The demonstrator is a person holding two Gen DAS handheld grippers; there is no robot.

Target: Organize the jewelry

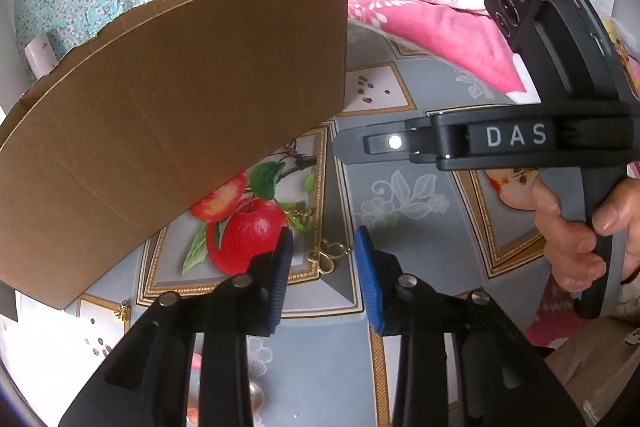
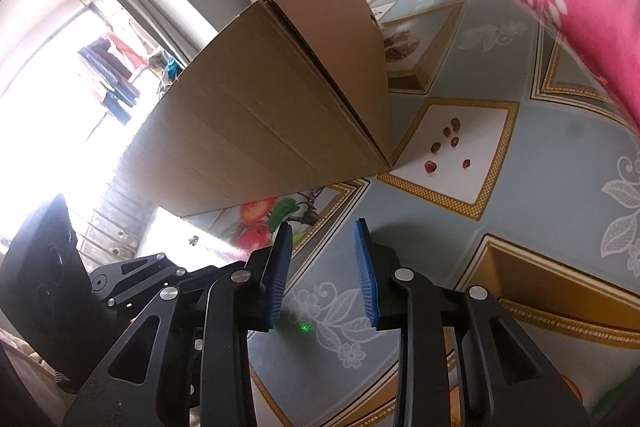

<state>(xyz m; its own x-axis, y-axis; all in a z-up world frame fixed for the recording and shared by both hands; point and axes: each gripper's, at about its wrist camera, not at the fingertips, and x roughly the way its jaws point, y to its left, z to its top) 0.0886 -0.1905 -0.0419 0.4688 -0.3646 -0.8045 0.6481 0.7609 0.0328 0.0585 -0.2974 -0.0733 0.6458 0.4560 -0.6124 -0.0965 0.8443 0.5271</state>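
A gold clover-shaped jewelry piece [image 1: 326, 255] lies on the printed tablecloth [image 1: 400, 227], beside the apple print. My left gripper [image 1: 323, 243] hangs just over it, its blue pads [image 1: 364, 247] on either side with a small gap showing, so it stands open. A second gold piece [image 1: 301, 215] lies a little farther off, and a third [image 1: 122, 313] sits at the lower left by the cardboard box [image 1: 172, 115]. My right gripper [image 2: 322, 239] is open with nothing between its fingers, over bare cloth. In the left wrist view it reaches in from the right, held by a hand [image 1: 576, 239].
The tall cardboard box [image 2: 272, 115] stands close on the left in both views. A pink blanket [image 1: 440, 31] and a white cloth are heaped at the far right. The table edge and a bright window [image 2: 60, 75] lie to the left in the right wrist view.
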